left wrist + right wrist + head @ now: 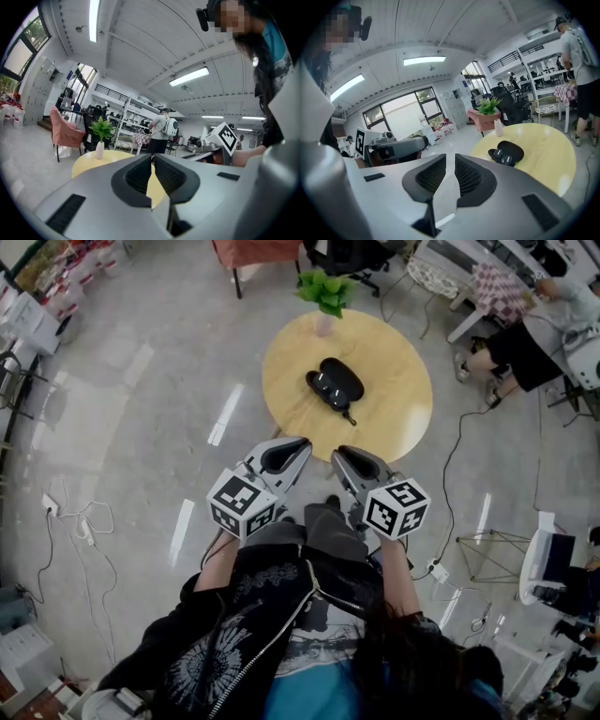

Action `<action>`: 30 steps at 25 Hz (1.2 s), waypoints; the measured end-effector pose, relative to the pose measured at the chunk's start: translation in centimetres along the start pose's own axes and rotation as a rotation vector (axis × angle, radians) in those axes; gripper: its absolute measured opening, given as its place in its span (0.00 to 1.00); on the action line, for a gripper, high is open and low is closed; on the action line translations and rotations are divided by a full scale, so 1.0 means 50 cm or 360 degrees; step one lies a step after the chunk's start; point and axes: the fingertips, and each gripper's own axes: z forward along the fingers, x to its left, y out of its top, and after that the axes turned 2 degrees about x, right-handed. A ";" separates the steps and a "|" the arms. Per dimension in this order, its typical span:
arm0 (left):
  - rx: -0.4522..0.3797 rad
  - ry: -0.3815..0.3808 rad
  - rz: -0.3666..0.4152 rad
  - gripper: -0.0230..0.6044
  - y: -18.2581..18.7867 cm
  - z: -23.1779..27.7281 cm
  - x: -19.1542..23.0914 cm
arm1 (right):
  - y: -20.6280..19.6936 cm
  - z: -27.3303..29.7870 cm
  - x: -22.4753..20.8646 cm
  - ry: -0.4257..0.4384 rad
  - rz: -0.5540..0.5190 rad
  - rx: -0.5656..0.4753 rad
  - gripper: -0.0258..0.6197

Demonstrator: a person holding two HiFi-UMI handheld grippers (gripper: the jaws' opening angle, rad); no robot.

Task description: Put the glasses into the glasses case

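A black glasses case [343, 378] lies on a round yellow table [394, 418], with the dark glasses [321, 386] lying against its left side. In the right gripper view the glasses [500, 157] rest at the front of the case [513, 149], their lenses glinting. Both grippers hover over the floor short of the table's near edge, apart from the case. My left gripper [302, 442] has its jaws together and holds nothing. My right gripper [339, 455] shows a narrow gap between its pads, with nothing in it.
A potted plant in a white vase [325, 298] stands at the table's far edge. A person sits at a white table [525, 324] at the far right. Cables [80, 521] and a wire stand [487, 554] lie on the floor. A pink armchair [65, 133] stands beyond.
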 end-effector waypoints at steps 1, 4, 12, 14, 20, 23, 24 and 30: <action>-0.0002 -0.0011 -0.0010 0.07 -0.002 0.000 -0.004 | -0.004 -0.004 0.003 -0.0007 0.0002 0.0006 0.15; -0.0009 -0.0037 -0.0034 0.07 -0.007 0.002 -0.014 | -0.013 -0.012 0.007 -0.0016 0.0007 0.0024 0.15; -0.0039 -0.0011 -0.0075 0.07 -0.003 0.001 -0.021 | -0.022 -0.026 0.026 0.0031 -0.0037 0.0065 0.14; -0.0050 -0.0005 -0.0079 0.07 0.002 0.002 -0.035 | -0.022 -0.037 0.025 0.0040 -0.0043 0.0057 0.14; -0.0037 0.0035 -0.0078 0.07 -0.013 0.008 -0.094 | -0.037 -0.094 0.022 0.0082 -0.0041 0.0031 0.13; -0.0043 0.0036 -0.0096 0.07 -0.020 0.019 -0.138 | -0.048 -0.134 0.018 0.0097 -0.0048 0.0017 0.13; -0.0040 0.0032 -0.0091 0.07 -0.022 0.024 -0.157 | -0.051 -0.150 0.015 0.0100 -0.0048 0.0009 0.13; -0.0018 0.0041 -0.0036 0.07 -0.038 0.031 -0.267 | -0.090 -0.250 0.024 0.0131 -0.0046 -0.0041 0.13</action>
